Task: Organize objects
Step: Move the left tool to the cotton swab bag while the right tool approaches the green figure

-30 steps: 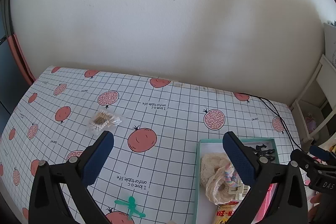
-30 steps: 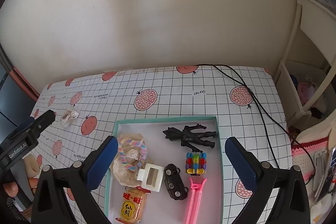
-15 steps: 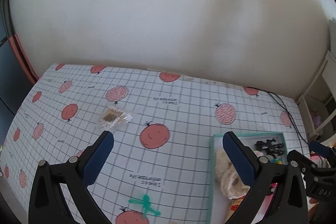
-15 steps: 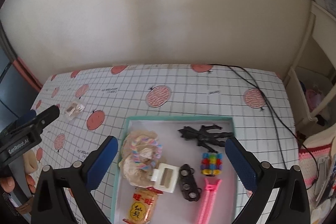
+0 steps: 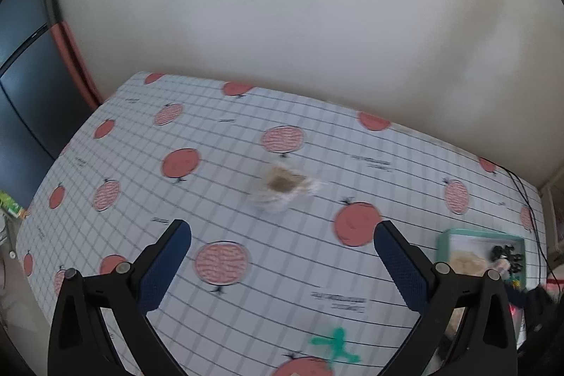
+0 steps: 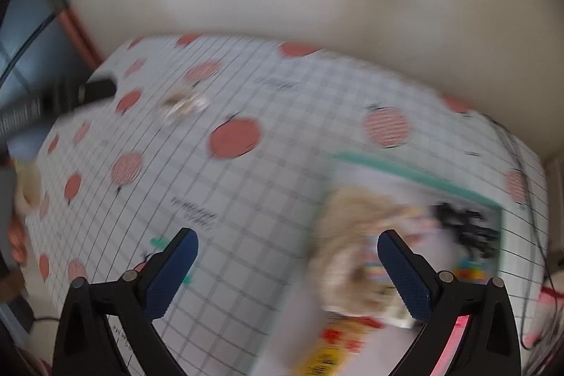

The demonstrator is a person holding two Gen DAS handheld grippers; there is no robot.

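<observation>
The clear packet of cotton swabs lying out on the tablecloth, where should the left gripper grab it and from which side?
Come from above with the open left gripper and pinch the cotton swab packet across its bunched middle: it lies flat and alone on the tablecloth, offering no upright edge.

One clear packet (image 5: 282, 187), one green figure (image 5: 335, 346), one teal tray (image 5: 479, 232), one black figure (image 5: 507, 256).

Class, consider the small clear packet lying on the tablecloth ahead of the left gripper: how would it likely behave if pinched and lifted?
The packet looks like thin crinkled film, so it would probably crumple and sag between the open left gripper fingers. It seems small and flat, likely very light. Blur hides its contents.
</observation>
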